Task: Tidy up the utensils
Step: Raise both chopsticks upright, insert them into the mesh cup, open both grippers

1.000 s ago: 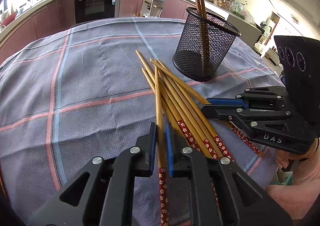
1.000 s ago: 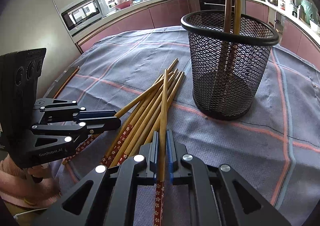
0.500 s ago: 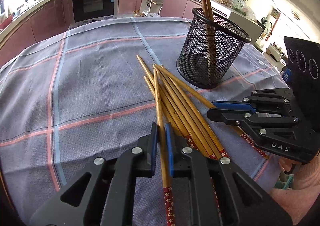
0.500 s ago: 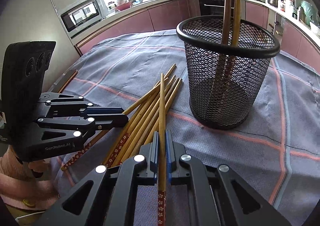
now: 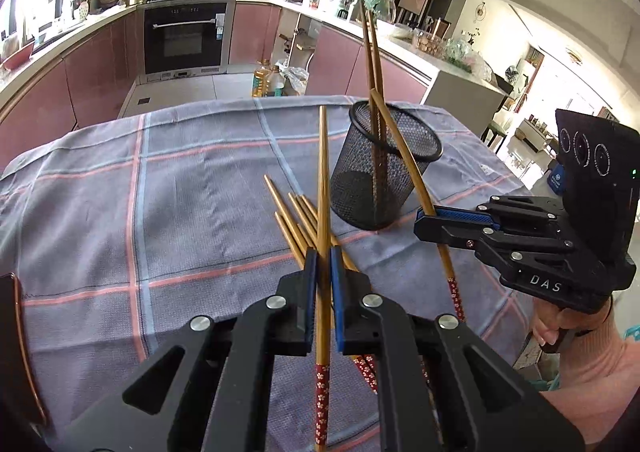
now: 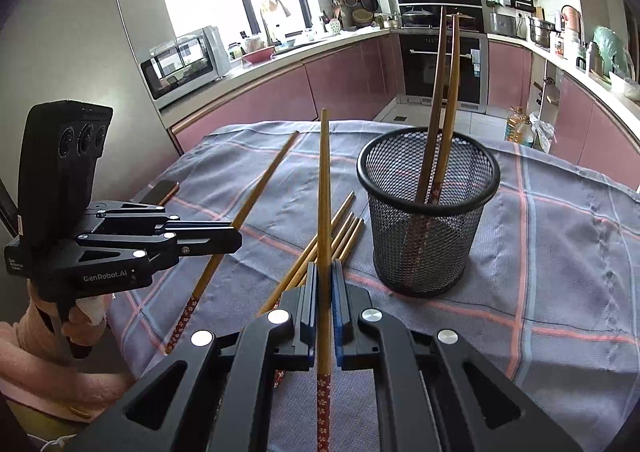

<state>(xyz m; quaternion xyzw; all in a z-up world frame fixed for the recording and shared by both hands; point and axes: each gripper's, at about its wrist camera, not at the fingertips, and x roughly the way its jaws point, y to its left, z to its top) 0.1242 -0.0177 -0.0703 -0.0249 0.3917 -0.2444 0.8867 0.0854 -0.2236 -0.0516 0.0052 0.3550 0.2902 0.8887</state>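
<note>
We saw a bamboo chopstick [image 5: 322,188] pinched in the left gripper [image 5: 324,266], its jaws narrowed tight on the shaft, the thin tip pointing up toward the middle of the left wrist frame and the red flowered end hanging below the fingers. A second chopstick [image 6: 324,188] was clamped the same way in the right gripper [image 6: 324,278], running up the centre of the right wrist frame. In the left wrist view, the right gripper sat at the right edge, and its chopstick slanted up across the front of the mesh cup [image 5: 384,172]. In the right wrist view, the left gripper showed at the left edge with its chopstick angled toward the upper middle.

Under both grippers, a small bundle of loose chopsticks [image 5: 294,220] lay on the checked tablecloth [image 5: 160,212], just beside the black mesh cup, which stood upright. Two chopsticks [image 6: 442,100] already leaned inside it, tips sticking out above the rim. A person's hand [image 5: 560,328] in a pink sleeve gripped the right handle at the lower right. Kitchen cabinets and an oven [image 5: 182,36] filled the upper background.
</note>
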